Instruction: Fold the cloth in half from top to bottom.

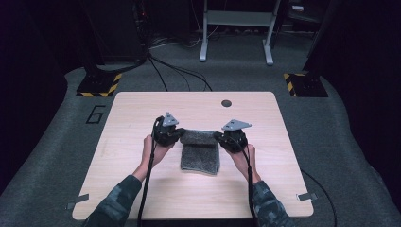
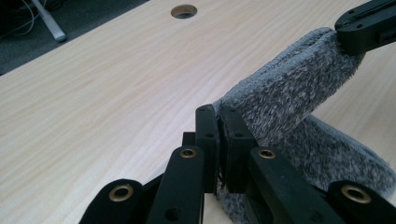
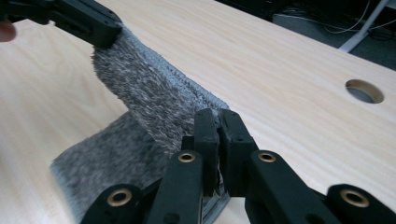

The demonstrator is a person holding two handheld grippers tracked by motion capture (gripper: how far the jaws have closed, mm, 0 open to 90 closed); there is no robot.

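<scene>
In the high view, one grey towel (image 1: 200, 152) is seen on one wooden table (image 1: 142, 118), lying between two grippers. The left gripper (image 1: 181, 134) is clamped on the towel's far left corner, and the right gripper (image 1: 217, 136) on its far right corner. The far edge is held raised between them, while the near part lies flat on the table. One round hole (image 1: 226, 103) is located in the tabletop beyond the right gripper, well apart from the towel. Two hands and two patterned sleeves are counted below the grippers.

In the left gripper view, the jaws are pressed together on a towel (image 2: 285, 98) corner. The towel is stretched up to the right gripper (image 2: 369, 23) at the upper right. The hole (image 2: 183, 10) lies ahead.

In the right gripper view, the jaws are closed on the other towel (image 3: 149, 93) corner. The left gripper (image 3: 88, 21) is seen at the upper left, the hole (image 3: 364, 91) at the right.
</scene>
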